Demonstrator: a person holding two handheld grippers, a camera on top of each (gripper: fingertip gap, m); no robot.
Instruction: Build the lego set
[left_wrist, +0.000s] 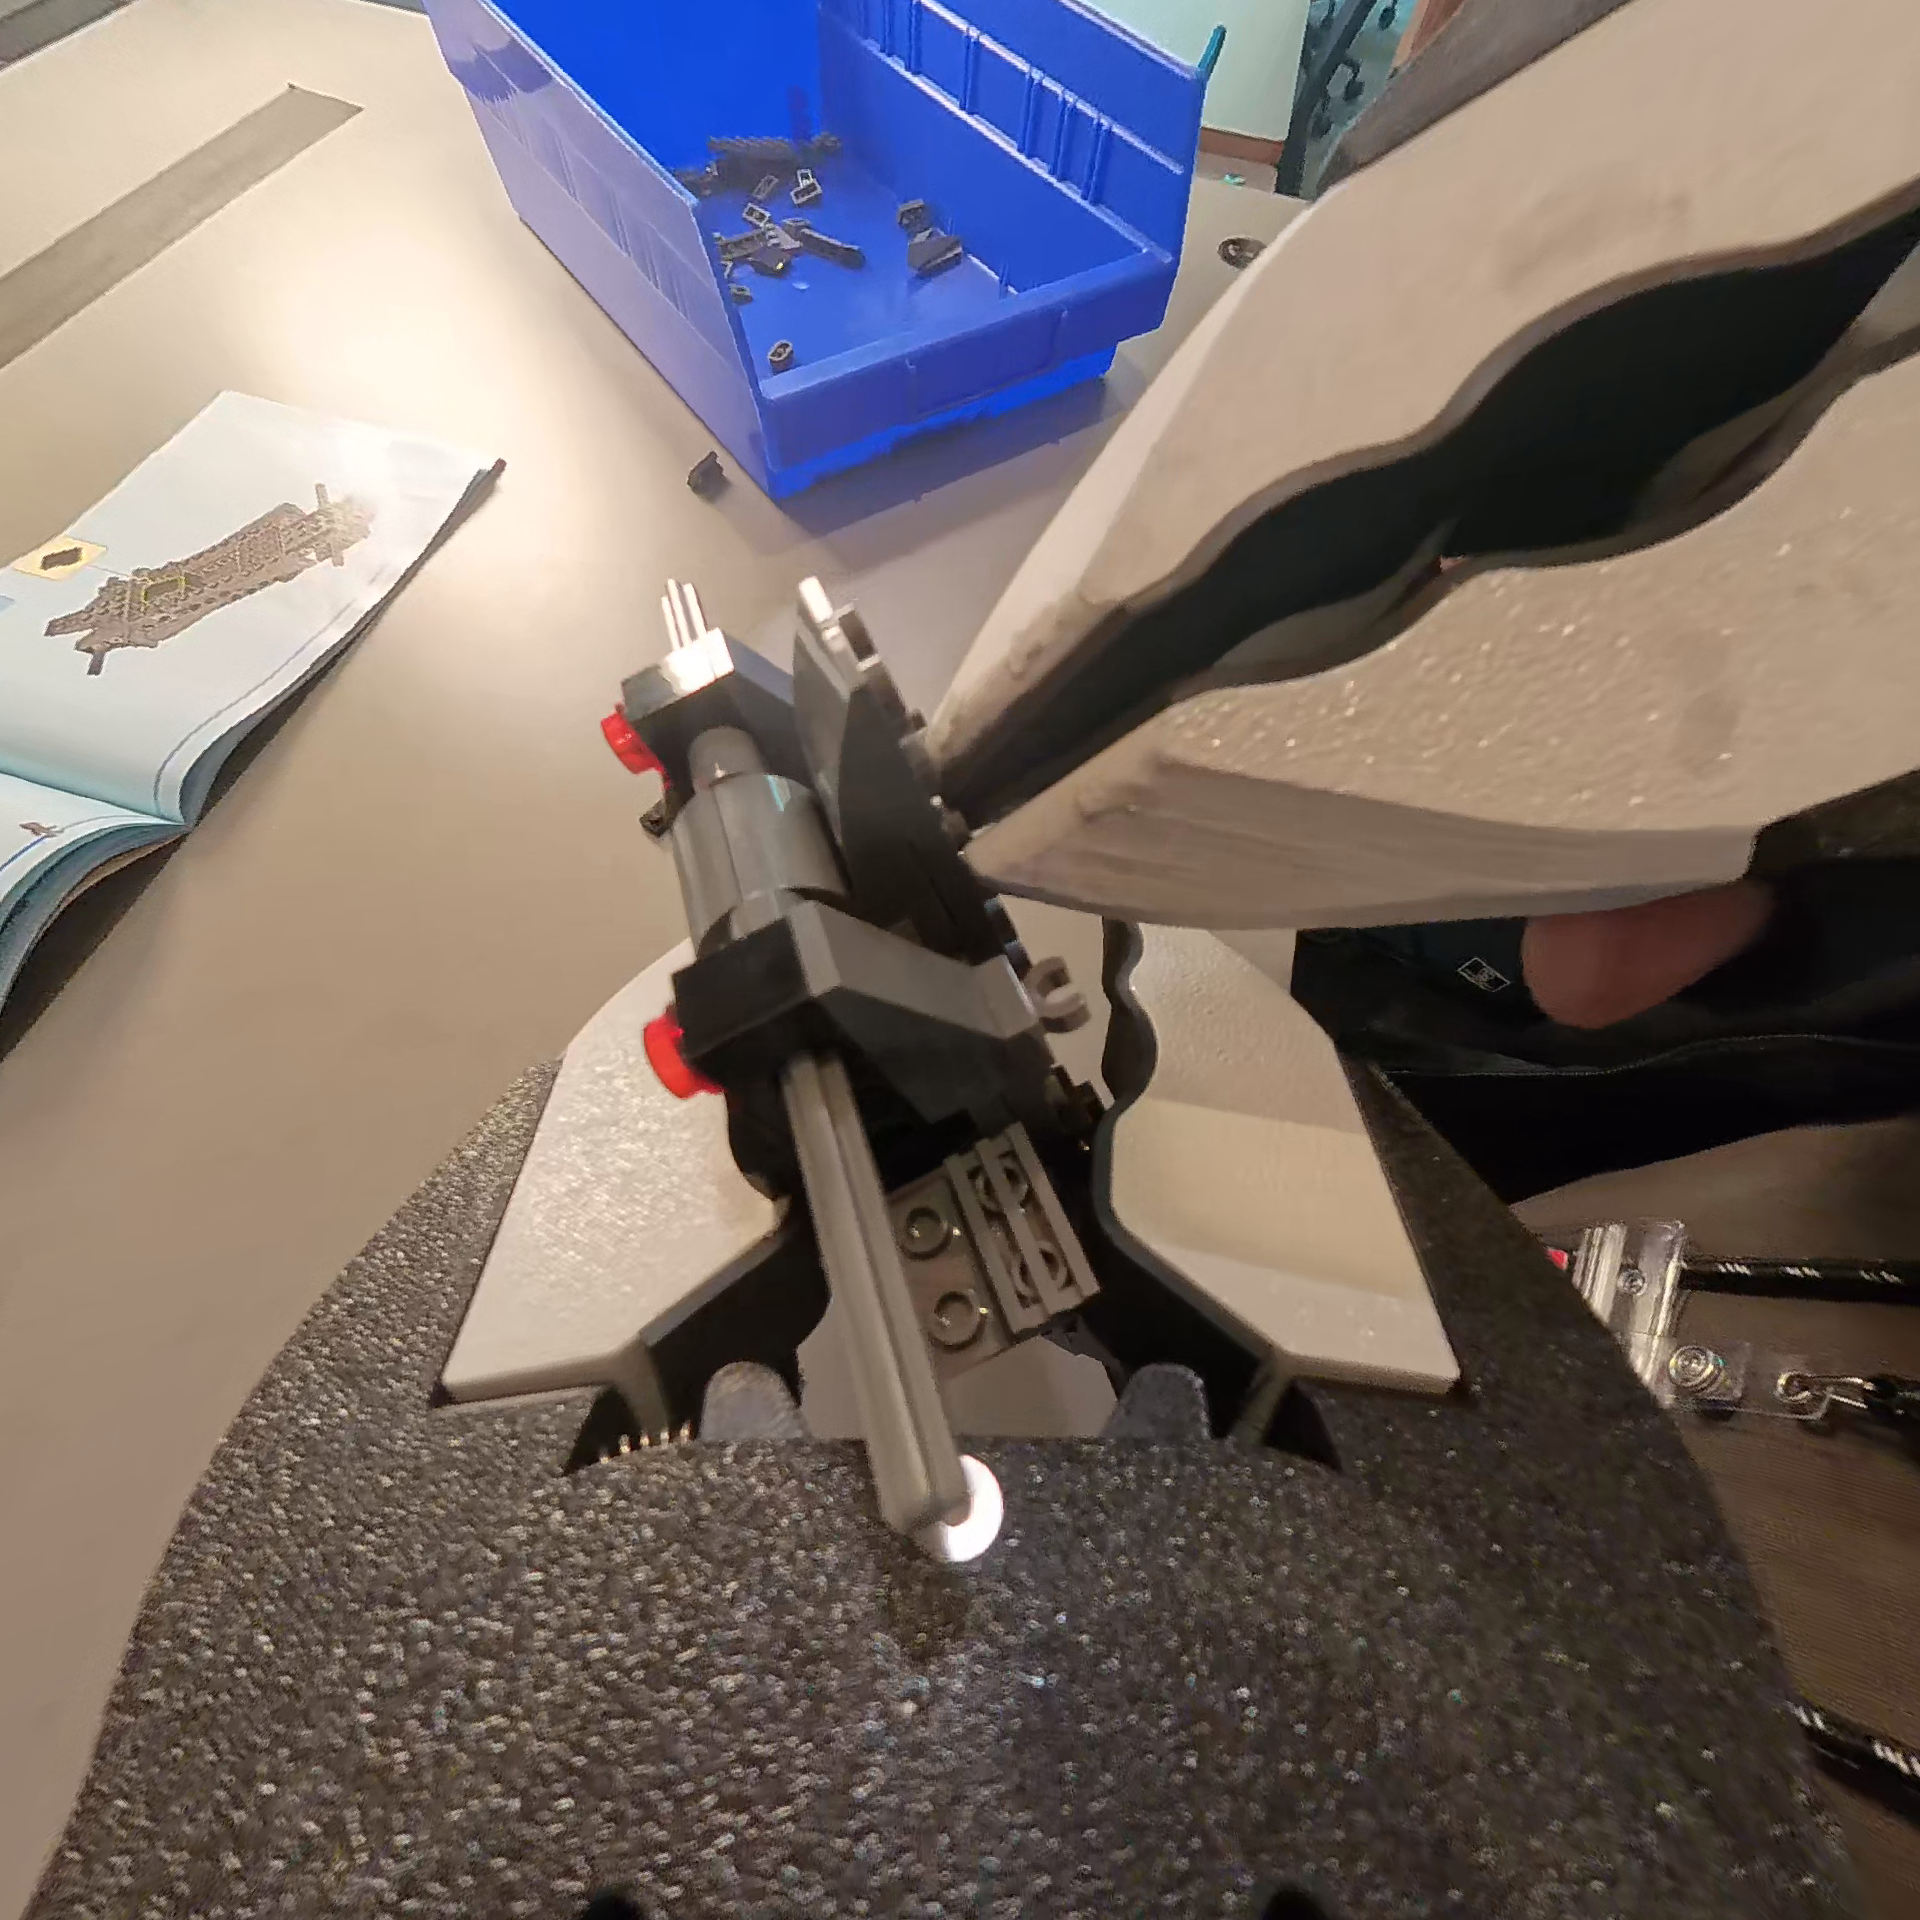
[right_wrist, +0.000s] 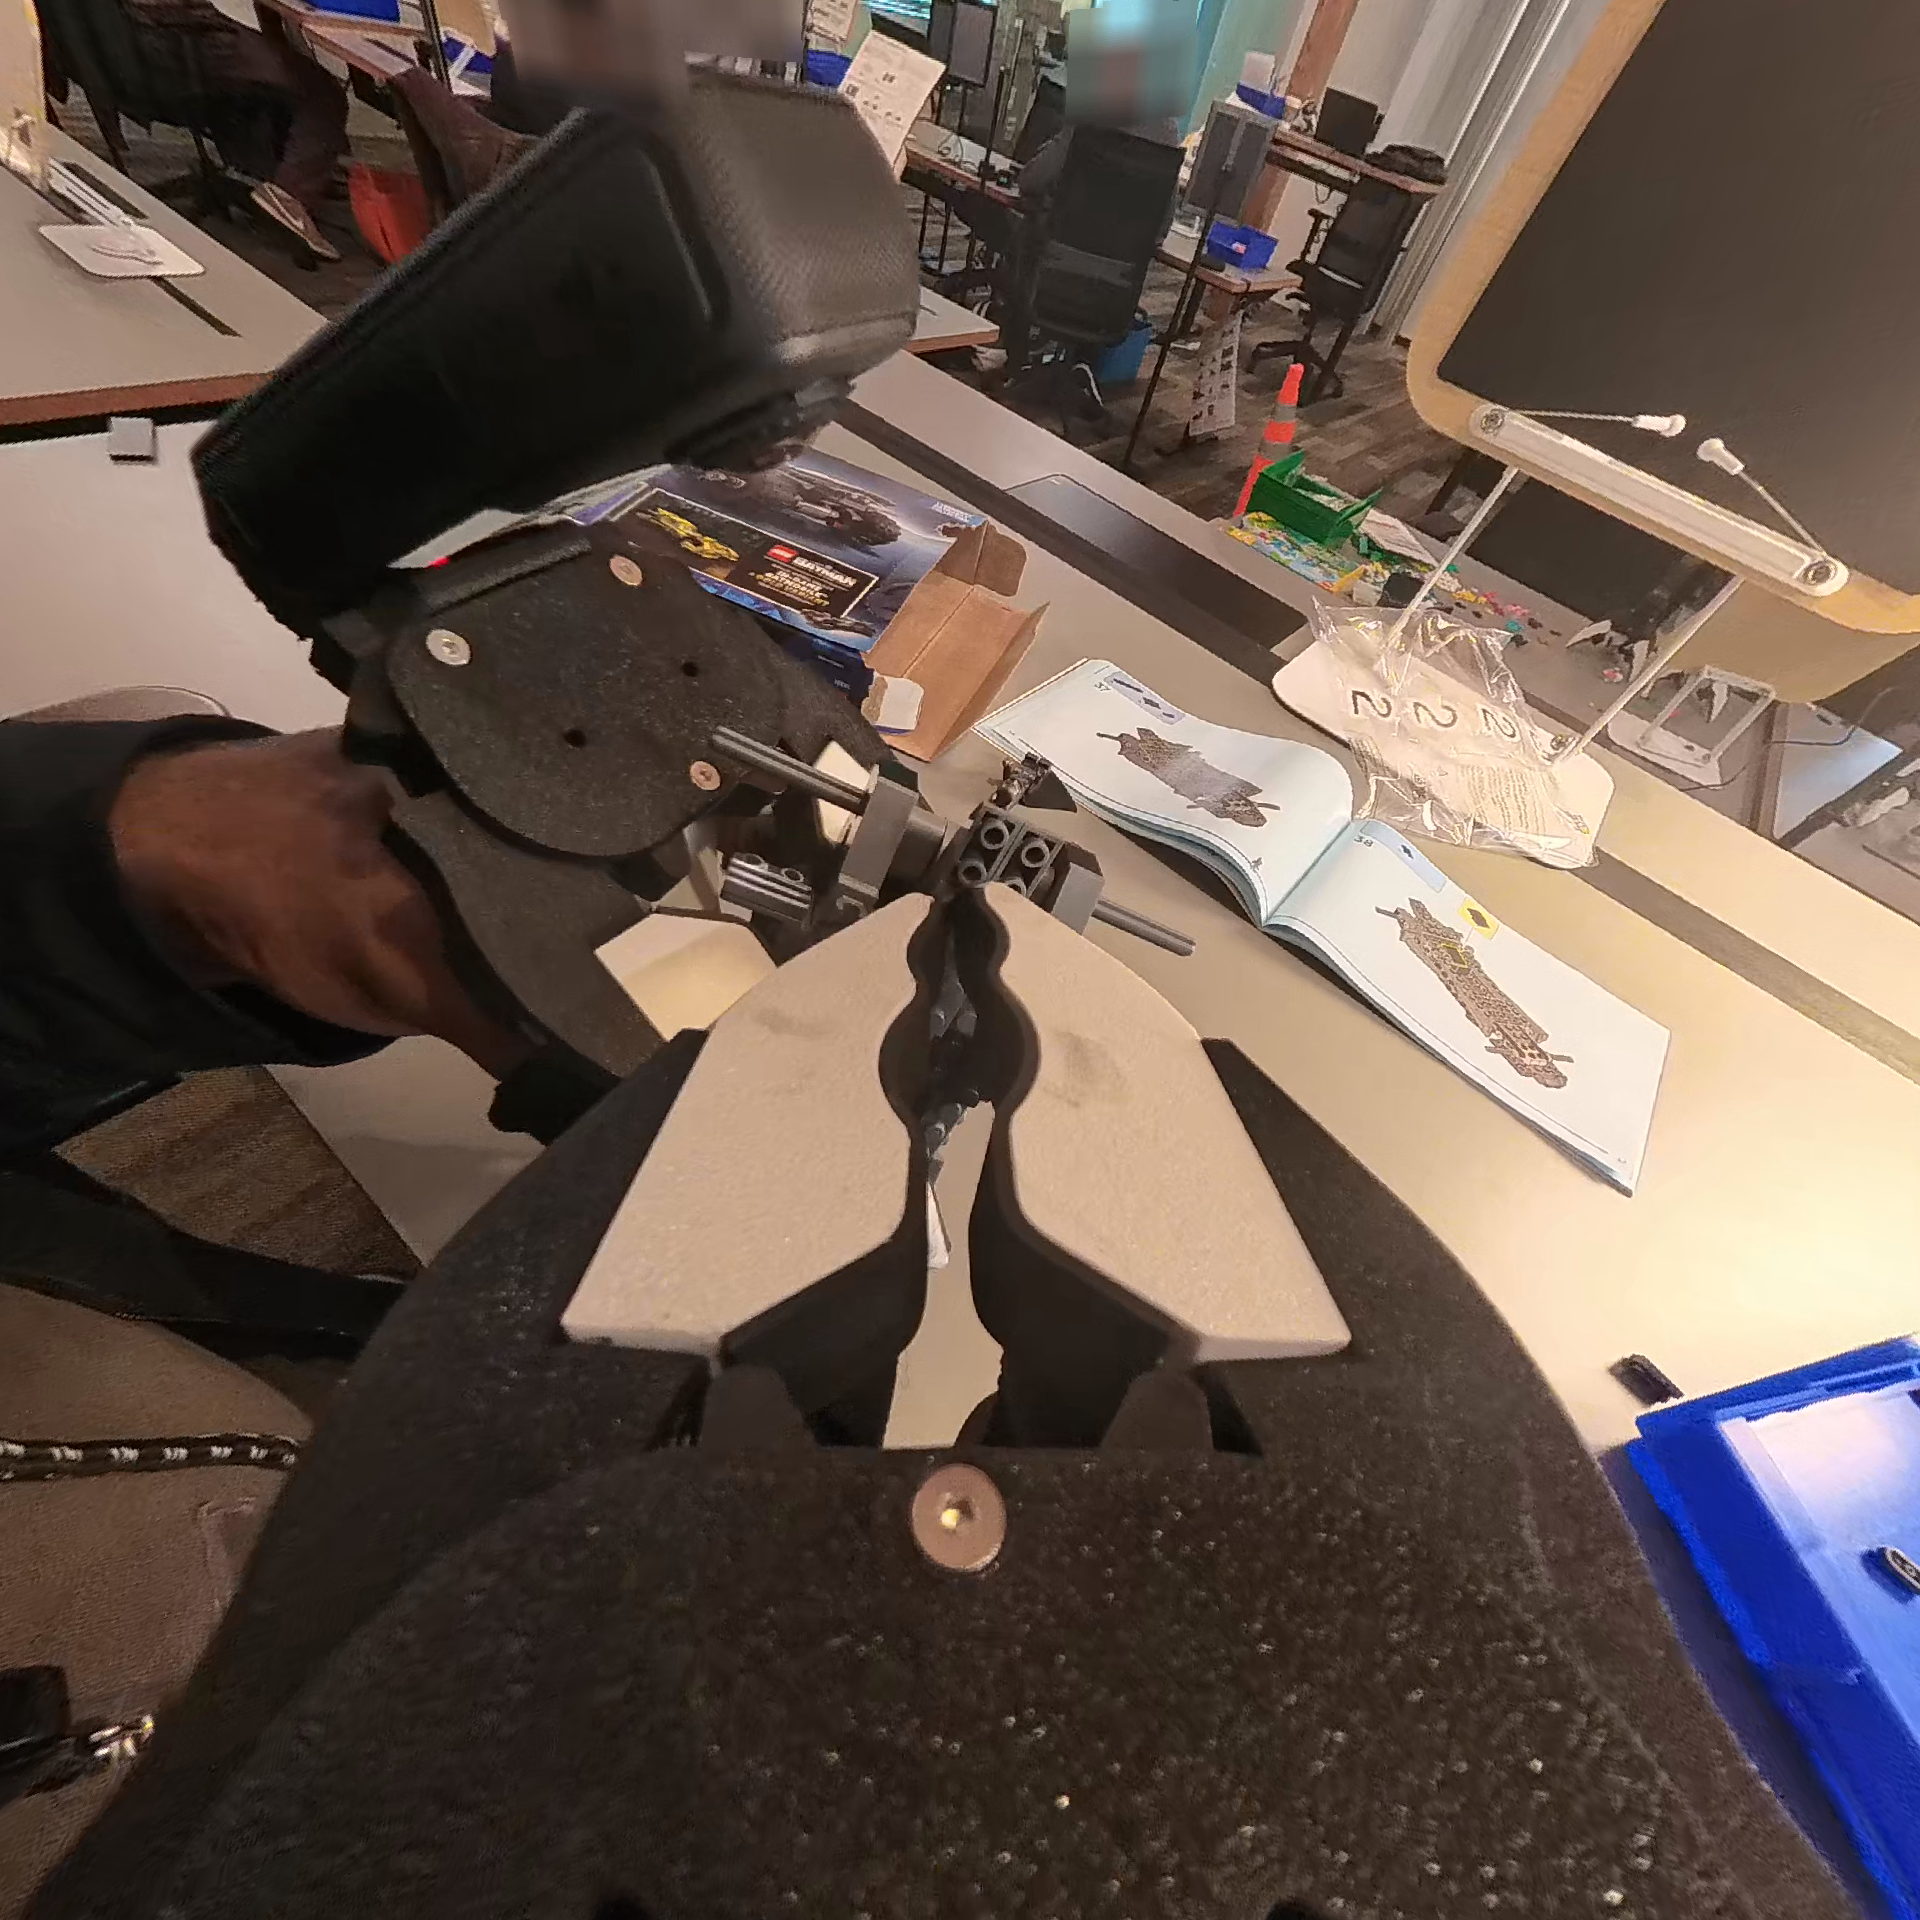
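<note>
Grey and black brick model fills the centre of my left wrist view, lodged between the left hand-held gripper's fingers, which stand fairly wide and grip its lower body. Its long grey axle runs back toward my camera. From the right of the frame my right hand-held gripper comes in slanted, its fingers closed narrow on the model's thin dark plate edge. In the right wrist view a hand grips the left tool at centre left. Farther off on the surface lie an open instruction booklet at left and a blue bin of small dark parts at the top.
</note>
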